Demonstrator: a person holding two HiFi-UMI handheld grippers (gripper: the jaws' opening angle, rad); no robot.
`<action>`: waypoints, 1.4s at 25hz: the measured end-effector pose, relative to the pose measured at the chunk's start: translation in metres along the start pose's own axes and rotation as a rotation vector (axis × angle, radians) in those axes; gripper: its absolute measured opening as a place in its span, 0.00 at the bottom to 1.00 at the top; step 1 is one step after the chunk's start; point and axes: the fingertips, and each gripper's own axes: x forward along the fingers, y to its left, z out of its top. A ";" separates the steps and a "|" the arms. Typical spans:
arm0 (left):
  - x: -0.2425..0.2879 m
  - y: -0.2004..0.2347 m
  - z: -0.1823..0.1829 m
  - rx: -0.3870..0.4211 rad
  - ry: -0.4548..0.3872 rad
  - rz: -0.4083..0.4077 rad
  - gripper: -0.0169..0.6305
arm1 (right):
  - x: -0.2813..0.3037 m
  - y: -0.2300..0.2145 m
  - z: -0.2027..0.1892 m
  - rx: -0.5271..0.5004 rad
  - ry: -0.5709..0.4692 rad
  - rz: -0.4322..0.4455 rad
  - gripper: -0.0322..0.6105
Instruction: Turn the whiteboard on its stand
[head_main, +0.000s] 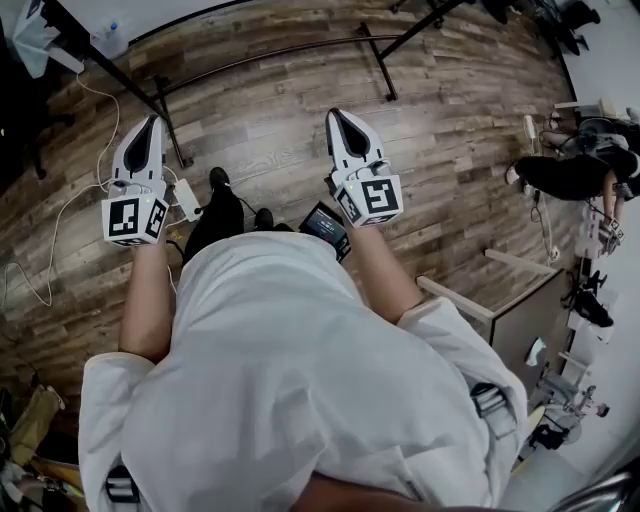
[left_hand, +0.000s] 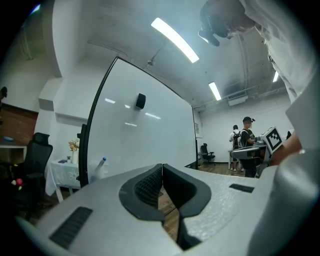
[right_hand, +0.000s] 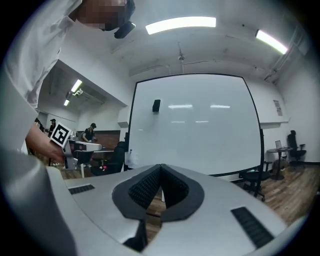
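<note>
The left hand-held gripper (head_main: 151, 122) was clenched, its dark ribbed pads (left_hand: 150, 186) pressed together with nothing between them. The right hand-held gripper (head_main: 336, 116) was likewise clenched and empty. In the head view both were held out level in front of the person, side by side and well apart, over the wood-plank floor (head_main: 460, 130).

The whiteboard (right_hand: 195, 125) stood upright ahead of both, touched by neither. The right gripper view faced it almost square on; the left gripper view caught it at a slant, its black frame edge (left_hand: 92, 125) nearest. A small dark object (right_hand: 156, 105) clung to the white surface near the upper left (what it was could not be made out). The board's face was otherwise white, with ceiling lights reflected in it.

From the head view, black bars (head_main: 270, 57) lay across the floor beyond the gripper tips. Other people (left_hand: 247, 142) stood at a counter in the background.
</note>
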 end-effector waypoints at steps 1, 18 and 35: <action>-0.008 -0.005 -0.005 -0.008 0.011 -0.003 0.04 | -0.008 0.004 -0.001 0.000 0.002 0.001 0.05; -0.087 0.014 0.003 -0.003 -0.006 -0.105 0.04 | -0.056 0.094 0.017 -0.008 -0.002 -0.128 0.05; -0.190 0.054 -0.030 -0.037 0.037 -0.203 0.04 | -0.109 0.208 -0.011 0.054 0.049 -0.243 0.05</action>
